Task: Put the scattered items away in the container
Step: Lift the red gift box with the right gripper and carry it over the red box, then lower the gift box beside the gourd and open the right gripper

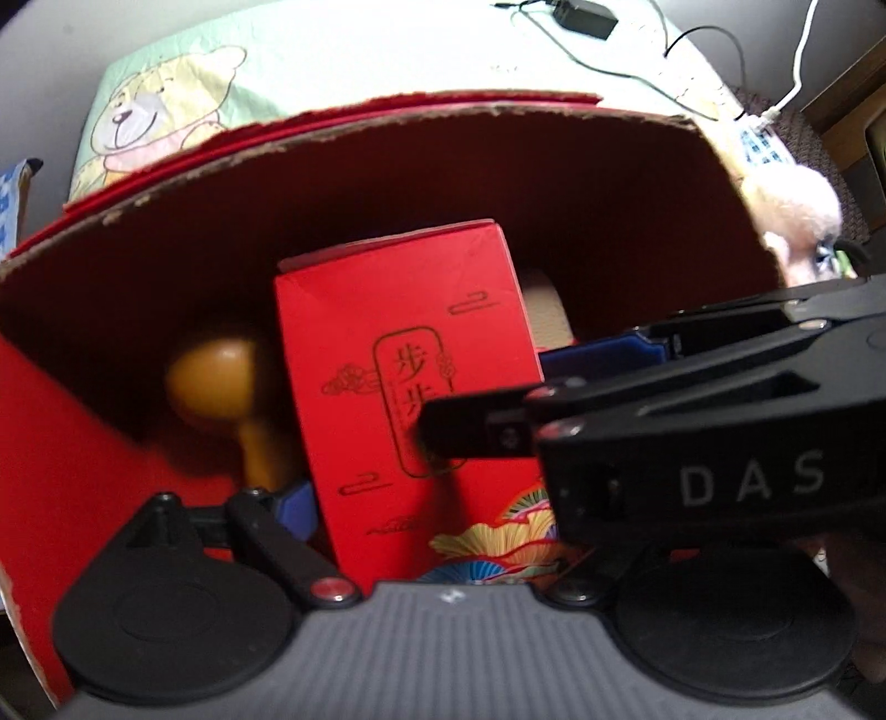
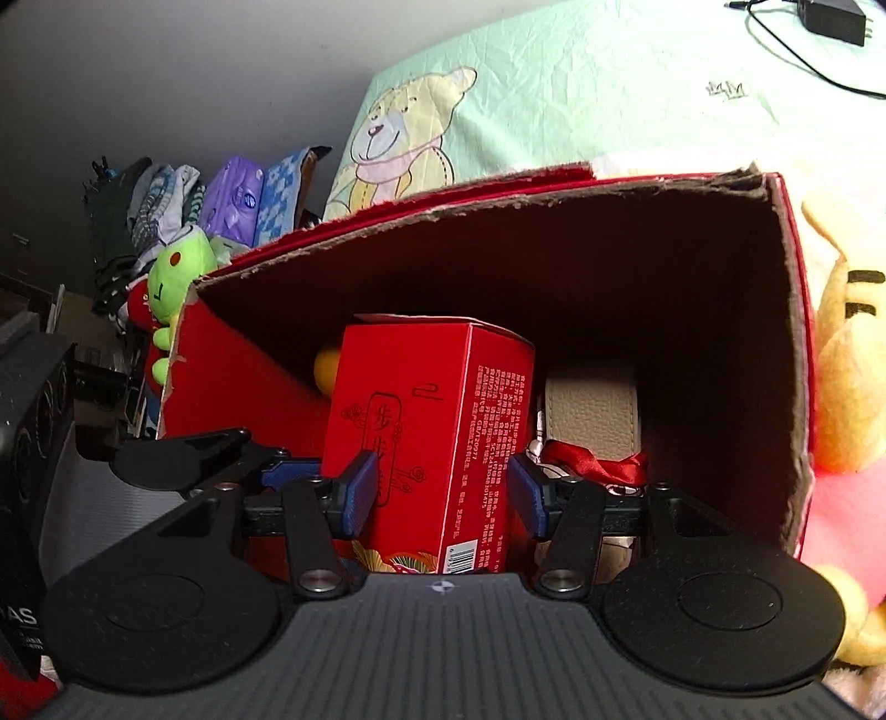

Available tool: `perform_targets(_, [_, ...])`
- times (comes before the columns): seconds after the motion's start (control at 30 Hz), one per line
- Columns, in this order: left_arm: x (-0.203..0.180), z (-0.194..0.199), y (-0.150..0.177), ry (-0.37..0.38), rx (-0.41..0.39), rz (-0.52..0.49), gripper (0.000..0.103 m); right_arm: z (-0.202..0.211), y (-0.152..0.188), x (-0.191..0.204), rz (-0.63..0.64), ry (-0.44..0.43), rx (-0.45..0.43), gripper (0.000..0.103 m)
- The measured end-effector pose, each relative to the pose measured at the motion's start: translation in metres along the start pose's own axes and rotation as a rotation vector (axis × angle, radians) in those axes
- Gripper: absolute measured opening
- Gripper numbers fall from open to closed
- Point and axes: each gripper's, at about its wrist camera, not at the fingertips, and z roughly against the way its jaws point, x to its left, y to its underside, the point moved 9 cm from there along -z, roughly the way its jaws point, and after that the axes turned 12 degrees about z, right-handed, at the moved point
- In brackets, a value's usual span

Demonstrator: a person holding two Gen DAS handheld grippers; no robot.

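A tall red gift box [image 1: 398,343] [image 2: 421,421] with gold print stands upright inside the big red cardboard container [image 1: 387,127] [image 2: 498,205]. My left gripper [image 1: 426,520] spans its wide face. Its left blue pad [image 1: 299,509] lies against the box's side, and its right finger is hidden behind the other tool. My right gripper [image 2: 443,495] [image 1: 487,399] clamps the box front to back, with a blue pad [image 2: 357,493] pressed on each side. An orange wooden knob [image 1: 216,376] [image 2: 326,368], a beige leather item [image 2: 592,410] and a red ribbon [image 2: 598,465] lie in the container.
The container sits on a pale green bedsheet [image 2: 581,83] with a bear print. A yellow plush [image 2: 847,387] leans on its right wall and a green plush [image 2: 177,277] sits at its left corner. A black charger [image 1: 587,16] with cables lies further back, and clothes [image 2: 155,210] are piled at far left.
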Motion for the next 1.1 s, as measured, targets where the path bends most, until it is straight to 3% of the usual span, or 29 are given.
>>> perform_targets(0.33, [0.011,-0.030,-0.001,-0.041,0.117,0.055,0.090,-0.033,-0.005,-0.008,-0.021,0.023,0.143,0.058])
perform_targets(0.77, [0.005,-0.041,-0.007,0.003,0.178,0.064,0.091,-0.025,-0.006,-0.022,-0.055,0.111,0.112,0.056])
perform_targets(0.97, [0.008,-0.040,-0.006,0.044,0.167,0.071,0.093,-0.021,-0.010,-0.022,-0.067,0.090,0.118,0.062])
perform_targets(1.1, [0.012,-0.035,-0.004,0.083,0.156,0.071,0.093,-0.005,-0.021,-0.015,-0.005,0.174,0.066,0.060])
